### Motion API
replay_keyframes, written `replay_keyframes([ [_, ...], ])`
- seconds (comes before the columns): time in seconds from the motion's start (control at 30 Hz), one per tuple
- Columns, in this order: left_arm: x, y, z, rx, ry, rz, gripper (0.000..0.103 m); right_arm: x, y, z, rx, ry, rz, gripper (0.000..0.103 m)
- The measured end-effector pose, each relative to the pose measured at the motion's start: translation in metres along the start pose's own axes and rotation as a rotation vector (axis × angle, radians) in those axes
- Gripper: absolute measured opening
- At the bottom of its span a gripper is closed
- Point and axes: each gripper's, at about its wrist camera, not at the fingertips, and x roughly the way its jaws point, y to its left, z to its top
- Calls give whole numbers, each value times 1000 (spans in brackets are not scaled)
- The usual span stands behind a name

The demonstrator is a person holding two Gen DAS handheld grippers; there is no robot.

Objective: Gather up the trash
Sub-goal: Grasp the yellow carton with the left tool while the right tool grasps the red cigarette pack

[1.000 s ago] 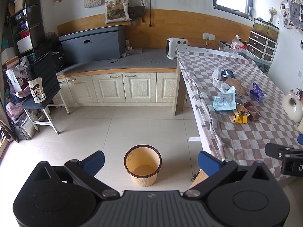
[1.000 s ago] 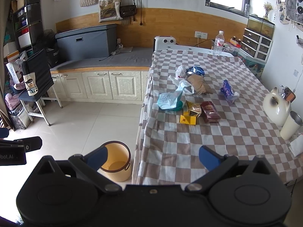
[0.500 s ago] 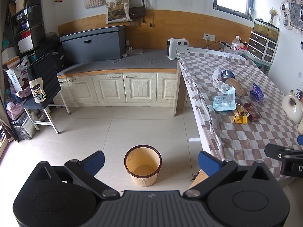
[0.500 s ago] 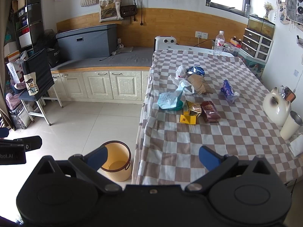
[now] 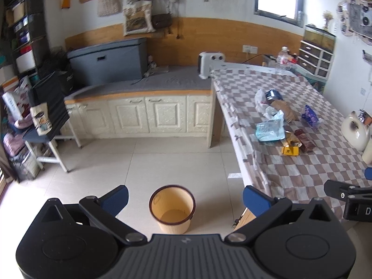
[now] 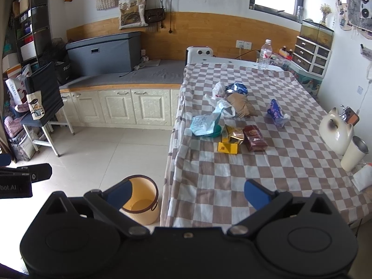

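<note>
1. Left wrist view: a bin (image 5: 172,209) is seen on the floor at lower centre, with nothing visible inside. The left gripper (image 5: 186,197) is spread wide and holds nothing. Trash (image 5: 282,125) is scattered on the checked table (image 5: 302,174) at the right of the frame, well apart from the bin.

2. Right wrist view: the bin (image 6: 143,205) is seen at lower left, just beside the table (image 6: 232,174), partly hidden by a fingertip. The right gripper (image 6: 188,193) is released and wide, touching nothing. Bags and packets of trash (image 6: 232,125) are grouped at frame centre.
</note>
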Motion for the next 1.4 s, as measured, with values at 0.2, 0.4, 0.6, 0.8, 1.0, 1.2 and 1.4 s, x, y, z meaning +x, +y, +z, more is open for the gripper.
replay_keyframes([
  [0.2,3,-6,13,48,-39,-50,103,-11,-3,6,33,-32,-52,103],
  [0.4,25,-11,29,64,-44,-80,103,-9,-10,13,45,-55,-115,103],
  [0.6,52,-35,53,88,-54,-86,103,7,-38,26,91,-60,-158,103],
  [0.8,94,-82,83,92,-47,-69,103,46,-88,48,102,-51,-144,103],
  [1.0,132,-139,117,65,-52,-74,103,94,-148,82,64,-38,-100,103],
  [1.2,172,-197,141,90,-34,-81,103,151,-202,109,29,-9,-37,103],
  [1.4,207,-241,145,104,45,-182,103,220,-241,115,35,52,-2,103],
])
